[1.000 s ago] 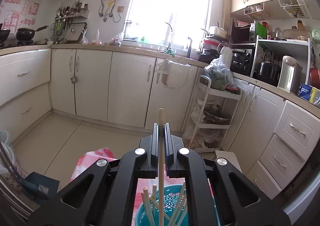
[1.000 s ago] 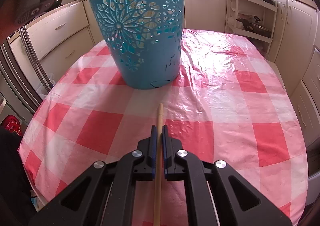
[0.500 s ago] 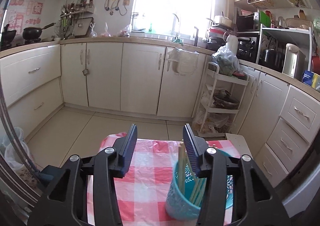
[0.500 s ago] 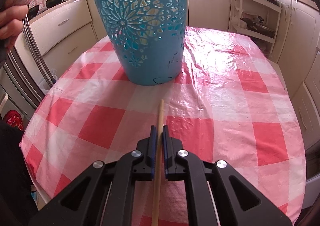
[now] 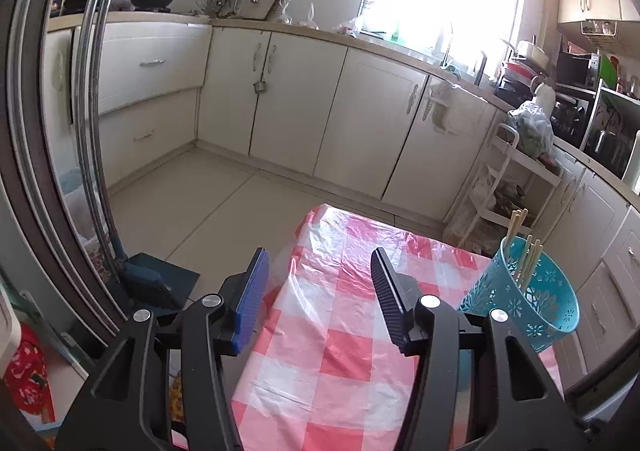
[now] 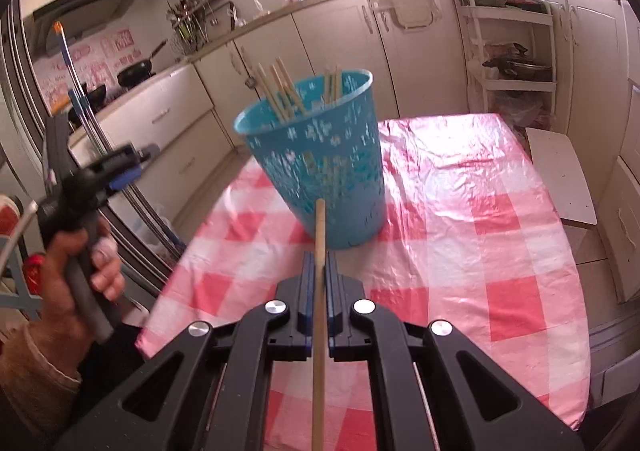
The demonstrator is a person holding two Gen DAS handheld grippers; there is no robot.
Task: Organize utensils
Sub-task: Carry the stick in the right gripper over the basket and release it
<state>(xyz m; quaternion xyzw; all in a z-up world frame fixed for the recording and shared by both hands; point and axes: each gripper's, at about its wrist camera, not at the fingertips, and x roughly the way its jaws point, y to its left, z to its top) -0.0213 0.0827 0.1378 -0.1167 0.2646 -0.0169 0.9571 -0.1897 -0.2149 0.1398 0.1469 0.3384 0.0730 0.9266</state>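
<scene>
Chopstick (image 6: 319,291) clamped between the right gripper (image 6: 319,267) pads, tip aimed at the teal cutout basket (image 6: 316,167) on the checked tablecloth (image 6: 480,231). Risk: thin round wood could pivot or slip, hit the rim, or tip the light basket. Plain pale wood, straight; several more stand inside. Left gripper (image 5: 320,295) empty, jaws just opened, off to the basket's side.

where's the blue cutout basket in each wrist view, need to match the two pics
Left wrist view: the blue basket sits at the right edge, on the checked tablecloth, right of the open, empty left gripper.
Right wrist view: the basket is in the centre, just beyond the chopstick clamped in the right gripper.
Shared landmark: the white shelf cart past the table.
</scene>
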